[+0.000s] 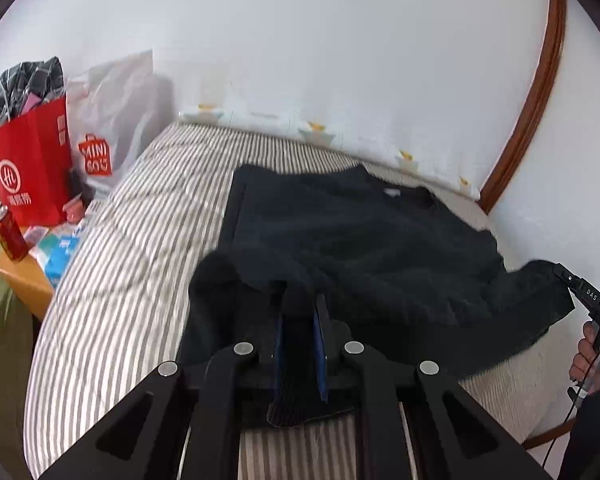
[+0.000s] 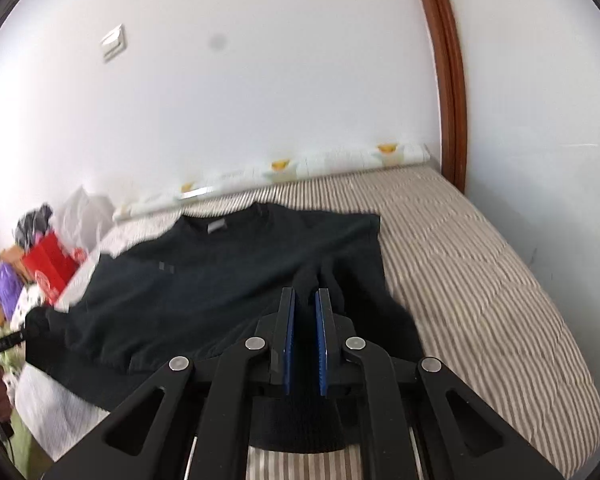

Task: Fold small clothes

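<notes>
Both tongs are clenched on cloth now: the left gripper (image 1: 300, 300) has a bunched fold of the dark sweater (image 1: 360, 232) pinched between its blue pads, and the right gripper (image 2: 305, 300) is biting the same garment (image 2: 220, 280) at the hem on the other side. The sweater lies spread on the striped bedcover (image 1: 132, 240), collar toward the wall, its near edge gathered up at both grips. Looks to me like the bottom hem is about to be carried up toward the collar. To do that cleanly, both hands should lift together and level, so the hem stays taut between them and doesn't sag in the middle. Keep the pinch firm; this knit looks thick and soft, and a loose bite could let a layer slip out. Carry it low over the body of the sweater, then lay it down square to the shoulders before letting go. From the left view, the person's other hand (image 1: 592, 356) shows at the edge, steady on its handle. The red shopping bag (image 1: 32, 172) and the clutter sit well apart, out of the way.
</notes>
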The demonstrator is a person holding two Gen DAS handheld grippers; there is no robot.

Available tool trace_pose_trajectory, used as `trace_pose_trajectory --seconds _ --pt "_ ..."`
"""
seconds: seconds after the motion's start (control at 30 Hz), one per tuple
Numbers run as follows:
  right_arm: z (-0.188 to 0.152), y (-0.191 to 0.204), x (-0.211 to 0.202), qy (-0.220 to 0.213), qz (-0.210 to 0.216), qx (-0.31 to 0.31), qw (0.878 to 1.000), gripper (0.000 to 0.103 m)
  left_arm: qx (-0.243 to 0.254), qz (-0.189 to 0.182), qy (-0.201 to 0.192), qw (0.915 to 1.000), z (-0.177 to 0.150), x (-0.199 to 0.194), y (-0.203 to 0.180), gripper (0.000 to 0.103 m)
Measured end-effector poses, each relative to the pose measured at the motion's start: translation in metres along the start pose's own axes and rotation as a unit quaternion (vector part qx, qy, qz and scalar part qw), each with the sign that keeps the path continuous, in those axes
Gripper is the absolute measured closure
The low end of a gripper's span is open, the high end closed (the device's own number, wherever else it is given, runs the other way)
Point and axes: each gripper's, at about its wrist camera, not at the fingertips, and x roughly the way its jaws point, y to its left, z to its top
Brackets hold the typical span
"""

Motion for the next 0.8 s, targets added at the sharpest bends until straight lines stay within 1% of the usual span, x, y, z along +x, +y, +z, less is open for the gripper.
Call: trace_pose_trajectory --seconds 0.1,0.2,0.27,0.37,0.43,0.6,0.7,0.8 --pt "0.017 -0.001 0.014 -0.003 -0.001 0.013 1.0 0.094 -0.013 0.004 -0.004 0.9999 0.016 0.01 0.002 0.09" --pt "0.031 -0.002 0.031 0.0 -0.001 0.02 1.0 0.094 -0.014 0.013 -0.002 0.9998 0.03 0.025 0.002 0.09" --pt "0.038 -0.002 0.045 0.002 -0.001 0.022 1.0 0.094 -0.011 0.027 0.003 0.9996 0.034 0.035 0.001 0.09" --pt "0.044 -0.001 0.066 0.011 -0.008 0.022 1.0 0.094 -0.017 0.035 0.017 0.9991 0.042 0.053 0.004 0.09" --pt "0.047 -0.001 0.077 0.017 -0.011 0.019 1.0 0.094 -0.019 0.035 0.024 0.9989 0.046 0.062 0.007 0.09" --pt "0.047 -0.001 0.113 0.041 -0.032 0.004 0.999 0.094 -0.014 0.052 0.044 0.9976 0.052 0.088 0.01 0.089" --pt "0.041 0.0 0.132 0.057 -0.065 -0.01 0.996 0.094 -0.013 0.056 0.052 0.997 0.053 0.099 0.011 0.087" --pt "0.034 0.0 0.14 0.077 -0.078 -0.018 0.994 0.092 -0.011 0.056 0.06 0.9966 0.053 0.104 0.012 0.087"
